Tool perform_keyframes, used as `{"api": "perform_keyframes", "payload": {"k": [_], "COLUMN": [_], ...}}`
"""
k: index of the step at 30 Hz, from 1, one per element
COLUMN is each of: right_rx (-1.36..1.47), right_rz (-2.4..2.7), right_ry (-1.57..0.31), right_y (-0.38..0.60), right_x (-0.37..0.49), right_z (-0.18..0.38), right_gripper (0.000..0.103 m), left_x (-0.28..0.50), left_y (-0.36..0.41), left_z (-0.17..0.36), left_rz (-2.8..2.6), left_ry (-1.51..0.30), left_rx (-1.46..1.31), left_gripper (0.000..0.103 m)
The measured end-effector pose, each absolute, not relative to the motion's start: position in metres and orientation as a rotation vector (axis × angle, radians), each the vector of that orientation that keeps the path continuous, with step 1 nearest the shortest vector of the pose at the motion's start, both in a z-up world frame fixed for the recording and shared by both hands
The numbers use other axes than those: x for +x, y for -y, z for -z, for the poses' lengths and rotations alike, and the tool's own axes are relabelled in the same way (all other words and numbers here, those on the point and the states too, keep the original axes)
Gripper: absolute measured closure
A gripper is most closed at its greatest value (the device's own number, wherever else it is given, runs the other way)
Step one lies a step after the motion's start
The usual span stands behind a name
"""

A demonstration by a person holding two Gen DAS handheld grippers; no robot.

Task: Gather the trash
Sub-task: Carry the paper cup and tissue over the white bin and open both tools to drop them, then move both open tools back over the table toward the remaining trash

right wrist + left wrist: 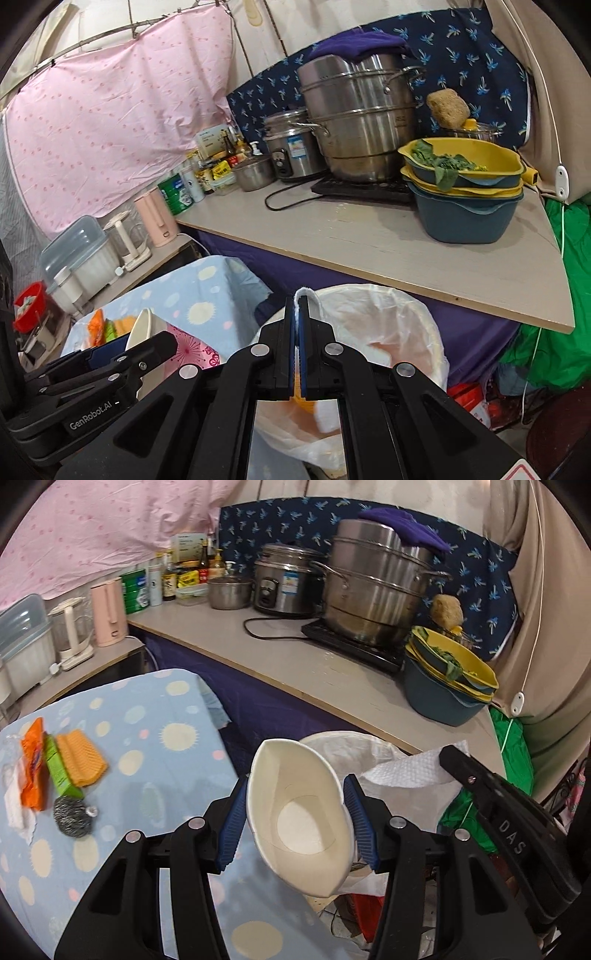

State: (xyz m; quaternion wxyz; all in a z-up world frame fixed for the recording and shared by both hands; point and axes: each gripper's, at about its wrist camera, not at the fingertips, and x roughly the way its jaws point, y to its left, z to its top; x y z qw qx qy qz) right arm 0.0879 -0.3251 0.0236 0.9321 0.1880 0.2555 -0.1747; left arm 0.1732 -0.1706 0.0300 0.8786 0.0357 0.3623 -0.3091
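Observation:
My left gripper (pixel 297 821) is shut on a squashed white paper cup (pixel 295 812), held above the edge of the blue dotted table (pixel 155 760); the cup also shows in the right wrist view (pixel 142 328). My right gripper (pixel 297 343) is shut on a white paper towel (pixel 308 295), over a bin lined with a white plastic bag (pixel 388 325). In the left wrist view the towel (pixel 410 771) hangs by the bin's bag (pixel 354 746). On the table lie an orange wrapper (pixel 33 764), a green box (pixel 61 771), an orange sponge (pixel 81 762), a steel scourer (pixel 72 816) and crumpled white paper (pixel 14 805).
A counter (pixel 369 240) behind the bin carries a large steel steamer pot (pixel 362 122), a rice cooker (pixel 291 151), stacked yellow and blue basins (pixel 465 192), bottles and kettles (pixel 155 218). A green bag (pixel 554 332) and red items (pixel 465 398) lie on the floor at right.

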Motion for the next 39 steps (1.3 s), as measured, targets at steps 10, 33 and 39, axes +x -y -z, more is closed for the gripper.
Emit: {"api": "perform_keyframes", "payload": {"k": [10,33,39], "right_rx": [0.417,0.410,0.391], "right_rz": [0.410,0.419,0.390], "right_ry": [-0.581,-0.550,-0.557], "right_y": [0.347,0.330,0.310], "right_x": [0.090,0.080,0.087], "right_z": [0.008,-0.002,-0.005], "right_gripper": [0.097,0.062,0.058], "left_x": [0.182,0.188,0.192], "left_y": [0.215,0.182,0.152], "left_z": [-0.003,-0.004,-0.005], "left_rz": [0.675,0.601,0.557], "left_ry": [-0.815,-0.819,-0.815], "left_rx": [0.110,0.058,0.036], "left_gripper": [0.049,0.035,0.035]}}
